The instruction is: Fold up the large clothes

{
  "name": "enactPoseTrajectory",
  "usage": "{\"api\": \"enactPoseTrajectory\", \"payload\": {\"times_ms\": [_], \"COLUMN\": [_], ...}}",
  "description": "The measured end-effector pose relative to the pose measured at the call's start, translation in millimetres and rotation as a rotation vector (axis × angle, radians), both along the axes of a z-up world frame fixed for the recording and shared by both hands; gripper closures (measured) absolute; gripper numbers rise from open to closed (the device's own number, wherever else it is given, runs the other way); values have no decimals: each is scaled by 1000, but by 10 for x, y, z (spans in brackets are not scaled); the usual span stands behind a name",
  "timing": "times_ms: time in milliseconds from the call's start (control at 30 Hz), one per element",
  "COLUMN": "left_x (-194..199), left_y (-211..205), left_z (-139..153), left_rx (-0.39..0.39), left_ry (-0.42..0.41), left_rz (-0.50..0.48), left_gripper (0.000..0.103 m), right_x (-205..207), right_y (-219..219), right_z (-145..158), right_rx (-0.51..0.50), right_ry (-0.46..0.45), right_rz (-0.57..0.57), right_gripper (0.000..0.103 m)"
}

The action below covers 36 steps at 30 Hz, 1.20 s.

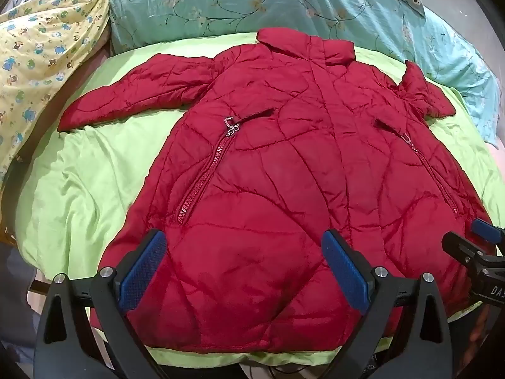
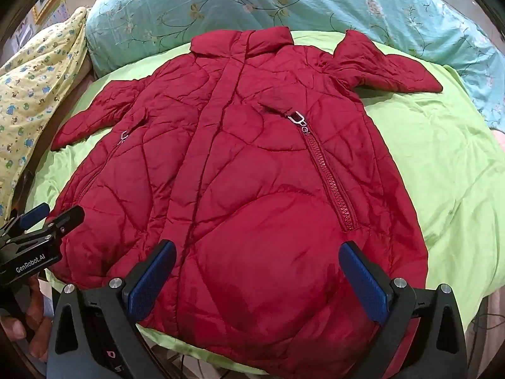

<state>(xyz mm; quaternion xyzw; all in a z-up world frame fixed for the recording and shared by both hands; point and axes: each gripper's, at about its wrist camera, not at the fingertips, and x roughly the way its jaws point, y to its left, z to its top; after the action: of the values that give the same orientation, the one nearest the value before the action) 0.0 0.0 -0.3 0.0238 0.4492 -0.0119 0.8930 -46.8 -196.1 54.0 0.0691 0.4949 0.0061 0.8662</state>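
Left tool point(image 1: 243, 262) and right tool point(image 2: 257, 271), both spread wide, empty, hover over hem of red quilted coat point(image 1: 284, 158). Coat lies flat, front up, sleeves out, on green sheet point(image 1: 79, 173) of bed. Beyond collar: teal floral pillow point(image 1: 221, 3).

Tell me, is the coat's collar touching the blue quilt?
Apart. The right wrist view shows green sheet between the collar and the quilt.

**Red padded coat laid flat on a bed**

The left hand-held gripper point(image 1: 244, 263), jaws wide apart, hovers over the hem of a red quilted coat point(image 1: 284, 158). Beyond it, the coat's collar meets a teal floral pillow point(image 1: 252, 3); green sheet point(image 1: 79, 173) lies beneath.
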Motion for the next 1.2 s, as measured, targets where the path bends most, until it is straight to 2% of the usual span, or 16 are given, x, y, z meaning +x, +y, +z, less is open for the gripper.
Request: {"api": "enactPoseTrajectory", "payload": {"times_ms": [833, 933, 1200], "left_x": [15, 14, 12], "left_y": [65, 12, 5], "left_z": [-34, -24, -19], "left_rx": [14, 40, 25], "left_ry": [-9, -10, -14], "left_rz": [1, 1, 1], "left_gripper": [3, 3, 3], "right_x": [22, 30, 29], "right_y": [-17, -13, -1], "right_z": [16, 22, 48], "right_rx": [12, 13, 20], "right_ry": [-9, -8, -14], "right_rz": [-5, 0, 5], "right_gripper": [0, 0, 0]}}
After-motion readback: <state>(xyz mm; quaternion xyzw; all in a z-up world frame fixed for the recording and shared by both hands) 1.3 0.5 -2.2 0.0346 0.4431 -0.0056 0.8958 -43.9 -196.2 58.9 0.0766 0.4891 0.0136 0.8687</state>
